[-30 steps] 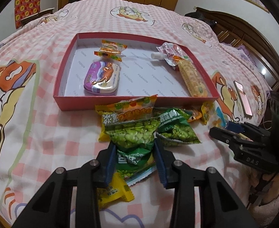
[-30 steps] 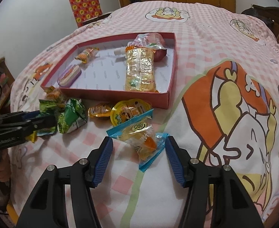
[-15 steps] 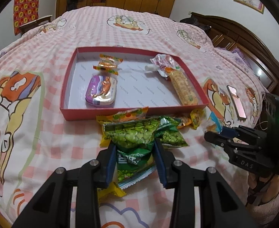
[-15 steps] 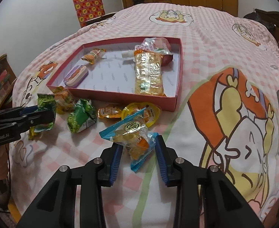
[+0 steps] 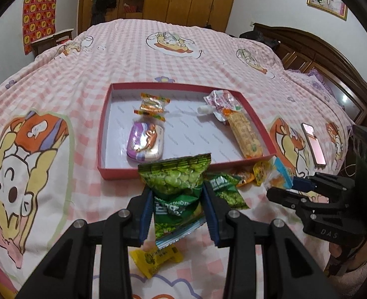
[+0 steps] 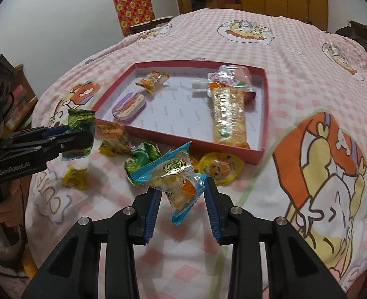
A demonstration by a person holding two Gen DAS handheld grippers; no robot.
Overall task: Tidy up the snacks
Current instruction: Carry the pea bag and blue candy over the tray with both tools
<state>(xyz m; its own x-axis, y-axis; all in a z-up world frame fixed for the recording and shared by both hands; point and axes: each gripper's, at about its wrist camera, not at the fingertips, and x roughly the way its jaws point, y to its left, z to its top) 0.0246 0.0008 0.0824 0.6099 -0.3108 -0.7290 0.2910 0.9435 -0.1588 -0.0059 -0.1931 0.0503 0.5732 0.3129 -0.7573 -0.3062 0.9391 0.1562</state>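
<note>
Pinching the green pea bag (image 5: pixel 176 189) between the pads of the left gripper (image 5: pixel 177 214), lifted clear of the bed (image 5: pixel 58 79), just short of the box's near wall. Clamping the blue-edged cake pack (image 6: pixel 176 177) in the right gripper (image 6: pixel 183 206), likewise off the quilt, near the box's near right corner.

Risking a slip on both: slick, puffy wrappers, each caught low with most of the bag standing loose above the pads, so likely to slide or swing out on a quick tilt. Also risking a snag on the box's near wall if carried over too low, nudging the light box across the soft quilt. Possibly bumping gripper against gripper, both heading for the same wall.

Leaving on the bed near the near edge: a yellow candy (image 5: pixel 156 259), a second green bag (image 5: pixel 225 189), an orange packet (image 6: pixel 113 137) and a round jelly cup (image 6: pixel 220 167).

Holding in the red box (image 5: pixel 103 129), near to far: a purple tin (image 5: pixel 146 142) at left, a long cracker pack (image 5: pixel 245 134) along the right wall, an orange candy (image 5: pixel 152 104) and a spouted pouch (image 5: pixel 220 102) toward the far wall.
</note>
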